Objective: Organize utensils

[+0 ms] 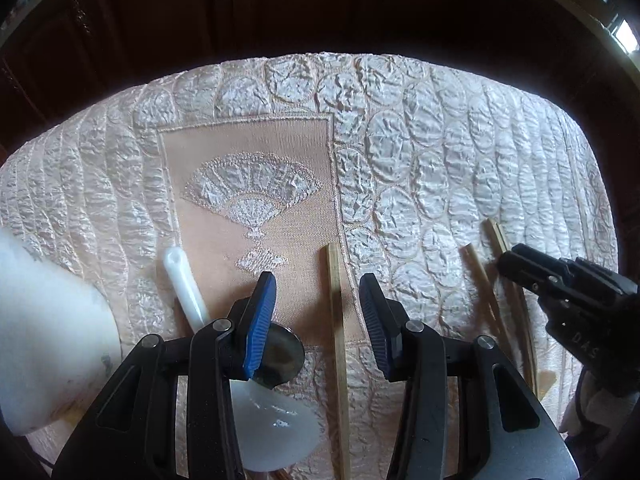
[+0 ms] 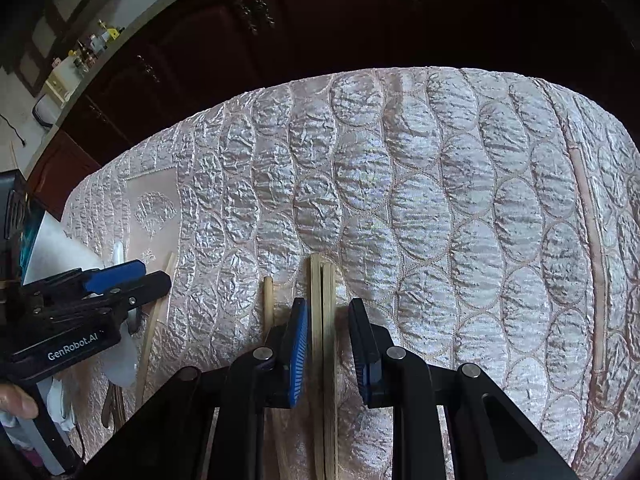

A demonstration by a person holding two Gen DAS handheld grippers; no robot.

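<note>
Left wrist view: left claw [image 1: 318, 322] points steeply down over the quilted surface [image 1: 440, 140], its blue pads partly spread with a single wooden chopstick [image 1: 336, 320] lying between them, untouched by either pad. A white plastic spoon [image 1: 188, 288] and a dark metal spoon [image 1: 280, 354] lie just beside and partly under the left finger; a white container [image 1: 48, 332] stands at the left edge. The right claw [image 1: 520, 268] appears at the right, over two more chopsticks. Step in hand, as judged: gathering scattered chopsticks, each claw lined up on its own. Right wrist view: right claw [image 2: 328, 344] is angled down, jaws narrow around a pair of chopsticks [image 2: 323, 320] that lie side by side; the left pad sits against them, while a gap shows at the right pad, so a firm pinch cannot be confirmed. Another chopstick [image 2: 267, 296] lies just to the left. The left claw [image 2: 120, 280] shows at the left edge. The next move likely calls for closing fully, then lifting level so that neither stick slips.
</note>
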